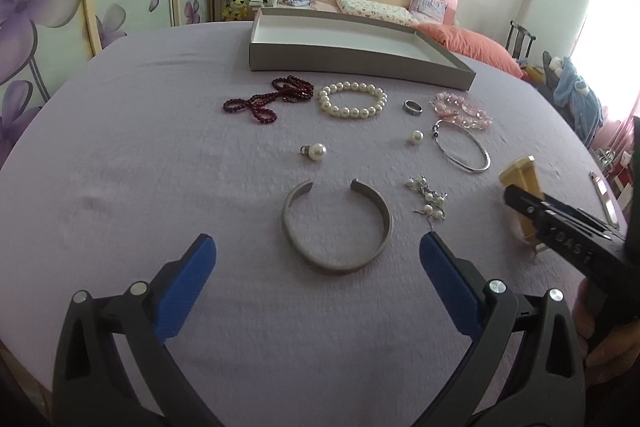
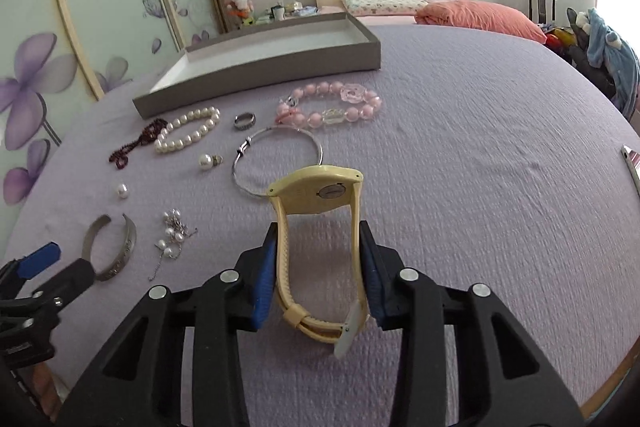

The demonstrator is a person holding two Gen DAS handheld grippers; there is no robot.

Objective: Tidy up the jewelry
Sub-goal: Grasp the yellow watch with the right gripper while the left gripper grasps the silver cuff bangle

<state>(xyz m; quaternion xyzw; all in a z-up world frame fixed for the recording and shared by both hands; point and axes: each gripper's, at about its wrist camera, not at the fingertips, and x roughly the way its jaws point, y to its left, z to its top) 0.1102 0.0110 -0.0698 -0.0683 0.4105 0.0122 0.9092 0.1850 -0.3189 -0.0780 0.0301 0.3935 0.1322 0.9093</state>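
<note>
Clamped between my right gripper's [image 2: 318, 267] blue pads is the yellow wristwatch [image 2: 320, 227], its strap squeezed from both sides, its case toward the thin silver bangle [image 2: 276, 163]. I have my left gripper [image 1: 318, 251] spread wide and holding nothing, above the grey cuff bracelet [image 1: 338, 227] on the lilac bedspread [image 1: 140, 147]. Pearl bracelet [image 1: 353, 100] and ring [image 1: 411, 106] lie near the shallow grey box [image 1: 360, 61].

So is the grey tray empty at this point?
Empty: the grey tray shows only bare white floor in both views; every jewelry piece lies on the purple cover.
</note>
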